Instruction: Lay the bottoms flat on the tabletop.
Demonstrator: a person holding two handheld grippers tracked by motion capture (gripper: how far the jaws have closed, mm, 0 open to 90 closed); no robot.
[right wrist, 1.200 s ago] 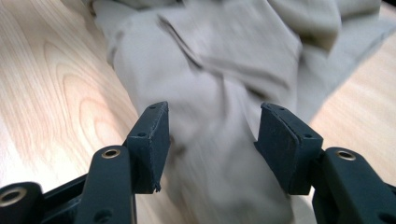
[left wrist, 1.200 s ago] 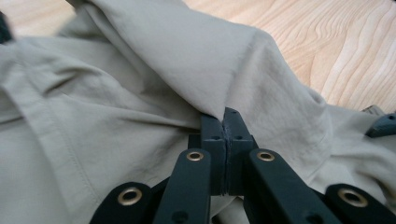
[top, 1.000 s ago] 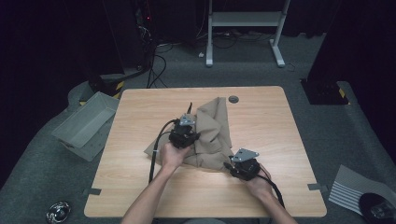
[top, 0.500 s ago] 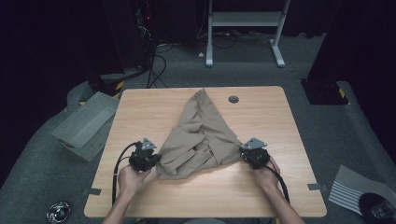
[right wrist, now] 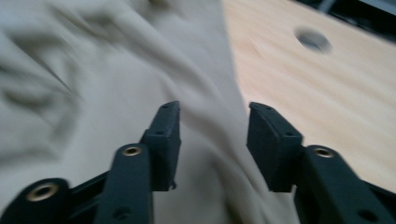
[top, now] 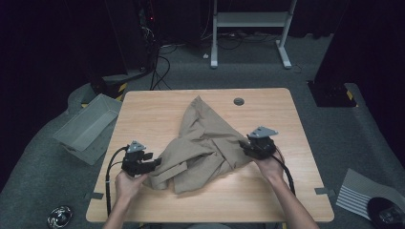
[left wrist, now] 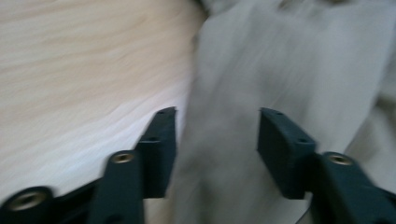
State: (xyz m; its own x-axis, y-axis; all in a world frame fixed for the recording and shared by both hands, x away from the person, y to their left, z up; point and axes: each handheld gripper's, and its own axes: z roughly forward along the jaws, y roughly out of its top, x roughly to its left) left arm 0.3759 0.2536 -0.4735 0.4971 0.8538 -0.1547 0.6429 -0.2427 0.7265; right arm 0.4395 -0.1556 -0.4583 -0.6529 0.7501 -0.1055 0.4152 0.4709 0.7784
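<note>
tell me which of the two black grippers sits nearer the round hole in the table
The right black gripper, at the beige cloth's right edge; the left black gripper is farther from the round hole.

Wooden table (top: 143,114), crumpled beige garment (top: 205,143)

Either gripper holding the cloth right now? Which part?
Nothing is held. The left gripper and right gripper have both just opened; the cloth lies between their jaws, at its left and right edges.

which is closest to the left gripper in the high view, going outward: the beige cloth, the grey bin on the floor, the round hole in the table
From the left gripper:
1. beige cloth, right beside its jaws.
2. grey bin, on the floor off the table's left edge.
3. round hole, near the table's far edge.
</note>
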